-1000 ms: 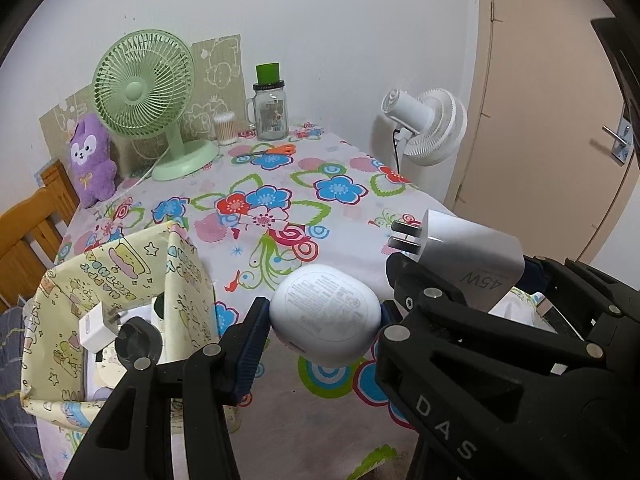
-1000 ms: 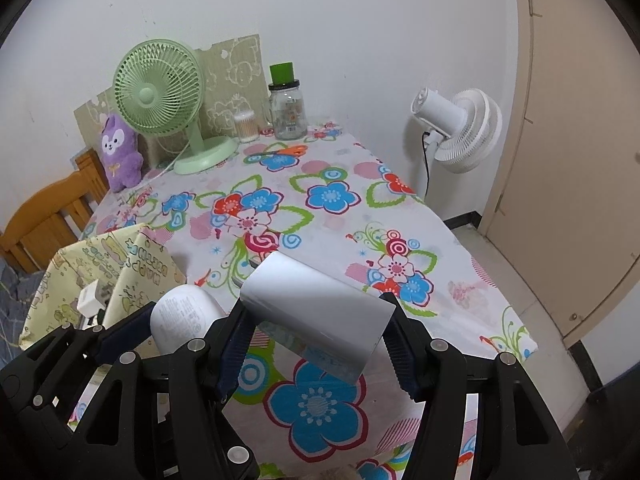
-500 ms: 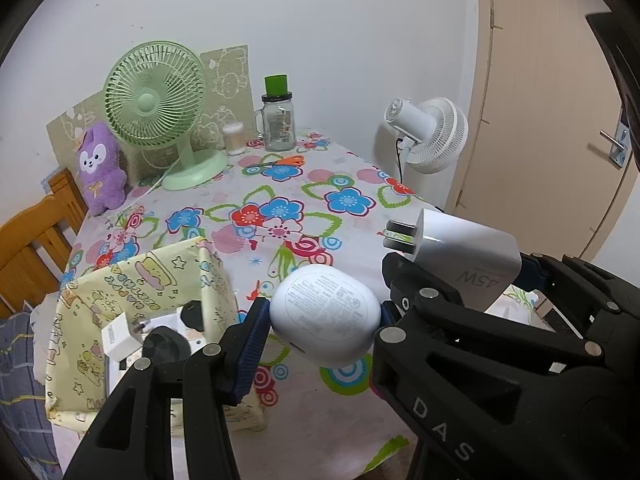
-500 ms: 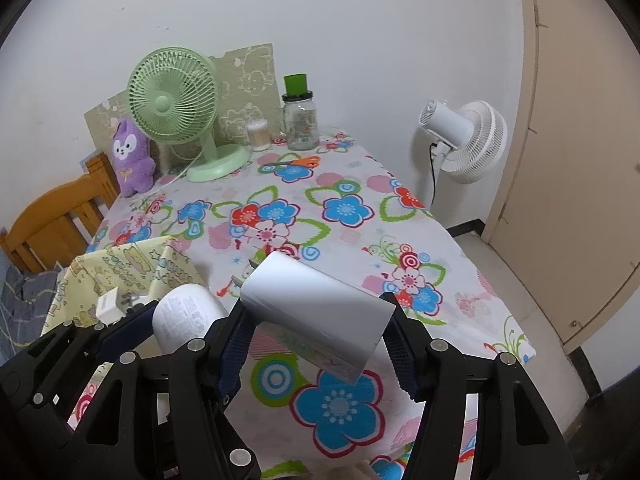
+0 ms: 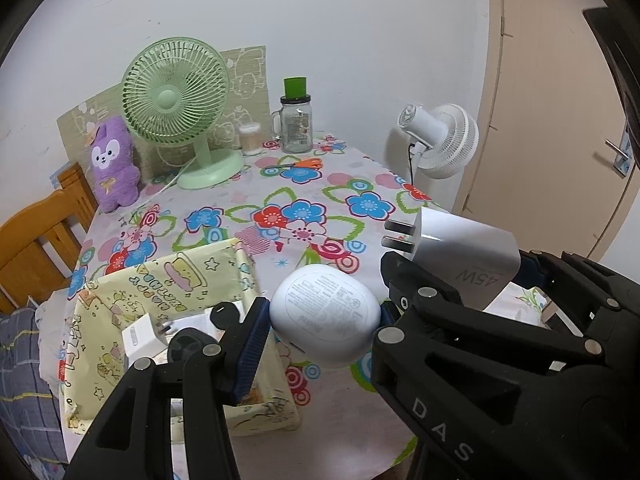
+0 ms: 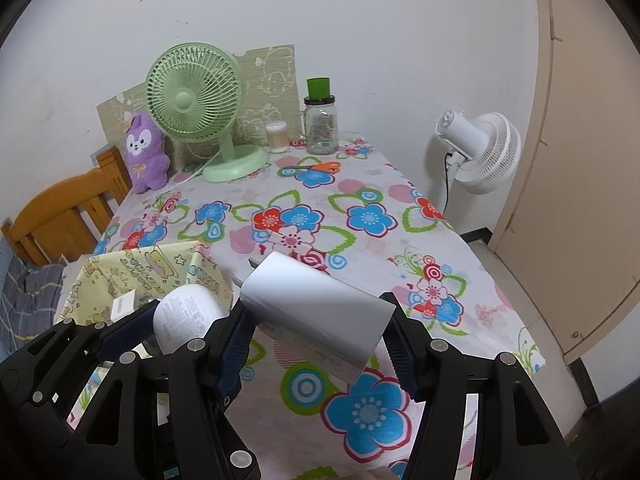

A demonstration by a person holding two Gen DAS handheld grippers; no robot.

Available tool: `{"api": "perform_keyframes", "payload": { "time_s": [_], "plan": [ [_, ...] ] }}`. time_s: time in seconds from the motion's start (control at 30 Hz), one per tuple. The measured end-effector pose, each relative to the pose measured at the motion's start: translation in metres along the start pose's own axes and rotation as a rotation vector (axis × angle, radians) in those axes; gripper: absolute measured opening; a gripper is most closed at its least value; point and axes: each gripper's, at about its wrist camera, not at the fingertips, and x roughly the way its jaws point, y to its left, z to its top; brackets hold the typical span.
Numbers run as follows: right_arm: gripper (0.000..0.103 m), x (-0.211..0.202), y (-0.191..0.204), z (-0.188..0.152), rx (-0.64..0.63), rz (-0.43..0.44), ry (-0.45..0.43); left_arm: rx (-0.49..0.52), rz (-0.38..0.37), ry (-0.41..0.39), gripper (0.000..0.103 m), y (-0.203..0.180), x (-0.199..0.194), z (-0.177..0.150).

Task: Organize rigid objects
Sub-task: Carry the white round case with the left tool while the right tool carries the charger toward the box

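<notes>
In the left wrist view, our left gripper [image 5: 324,316] has its fingers [image 5: 250,344] closed tight on a white egg-shaped case [image 5: 324,314]. The case is smooth and round, with tiny grey writing on its flat face. We hold it up in the air, over the near left part of the worktop [image 5: 280,200], just beside the right wall of the yellow cloth basket [image 5: 172,280]. A small white plug [image 5: 140,338] and something black already lie in the basket. To the right we see the white charger [image 5: 460,256] with two metal prongs and "45W" on its side, held in the other gripper.

We think we are in the carrying step: both things are picked up but not yet put away. Next we should move the case over the open top of the basket, lower it, then let go. It is slippery and round, so we should go down low first.

In the right wrist view, our right gripper [image 6: 320,324] has its fingers [image 6: 236,344] squeezed on the charger [image 6: 316,312]. It is a plain white block with rounded edges, tilted, in the air above the near edge of the worktop [image 6: 400,240]. The basket [image 6: 148,272] sits to the left, near the left edge. The charger must go left to reach it, after the case is out of the way.
</notes>
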Motion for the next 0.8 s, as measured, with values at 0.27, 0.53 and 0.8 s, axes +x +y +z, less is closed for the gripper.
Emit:
{"api": "perform_keyframes", "payload": {
  "time_s": [0.27,0.53,0.8],
  "plan": [
    [0.064,0.005,0.02,0.003,-0.023,0.012,0.004,-0.021,0.012,-0.003,0.057,0.021,-0.001,-0.002],
    [0.064,0.012,0.04,0.006,-0.047,0.023,0.015,-0.044,0.02,0.001,0.057,0.04,-0.001,-0.003],
    [0.064,0.019,0.058,0.008,-0.067,0.034,0.026,-0.068,0.032,0.005,0.057,0.06,0.0,-0.006]
  ]
}}
